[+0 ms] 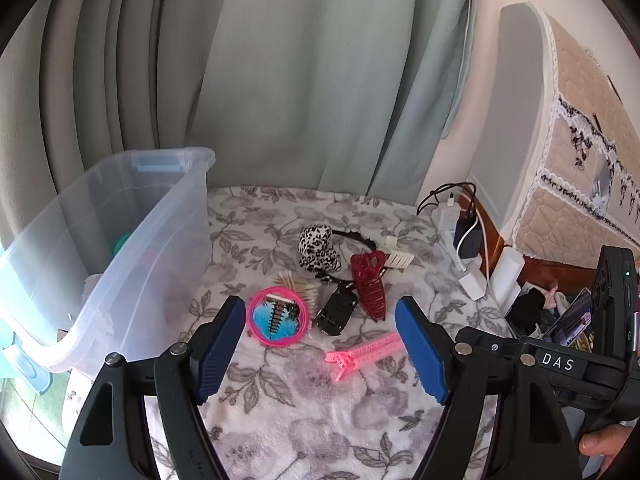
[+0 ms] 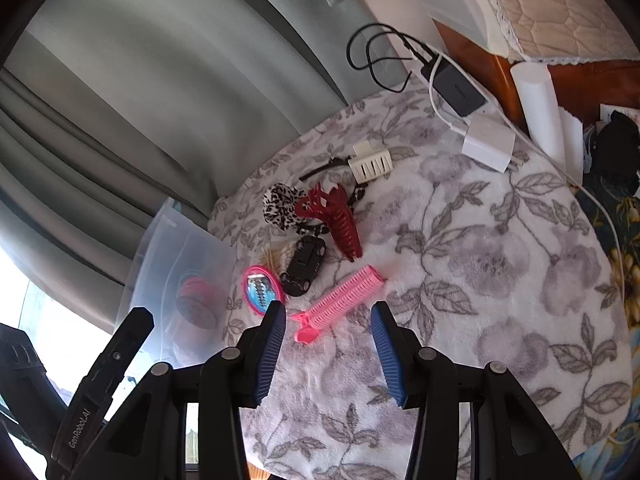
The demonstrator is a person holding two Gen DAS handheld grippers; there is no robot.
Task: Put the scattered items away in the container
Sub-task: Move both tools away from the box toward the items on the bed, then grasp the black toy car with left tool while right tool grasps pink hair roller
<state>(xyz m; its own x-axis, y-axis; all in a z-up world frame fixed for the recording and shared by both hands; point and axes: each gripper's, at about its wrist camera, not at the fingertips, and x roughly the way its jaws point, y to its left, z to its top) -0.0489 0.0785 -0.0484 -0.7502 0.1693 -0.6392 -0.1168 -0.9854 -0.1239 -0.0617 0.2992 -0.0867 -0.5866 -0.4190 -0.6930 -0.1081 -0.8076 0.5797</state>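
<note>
Hair items lie scattered on a floral blanket (image 1: 320,420). Among them are a pink round mirror (image 1: 278,316), a black toy car (image 1: 338,310), a red claw clip (image 1: 370,284), a leopard-print headband (image 1: 318,250), a cream clip (image 1: 398,256), cotton swabs (image 1: 298,284) and a pink comb clip (image 1: 364,354). A clear plastic bin (image 1: 120,240) stands at the left and holds a few things. My left gripper (image 1: 320,344) hangs open above the mirror and pink clip. My right gripper (image 2: 329,344) is open just short of the pink comb clip (image 2: 340,300), with nothing gripped.
Chargers and cables (image 2: 460,92) and a white plug (image 2: 488,142) lie at the blanket's far right, beside a white cylinder (image 2: 538,108). Green curtains (image 1: 280,80) hang behind. A quilted mattress (image 1: 580,140) leans at the right. A person's finger (image 1: 600,442) shows.
</note>
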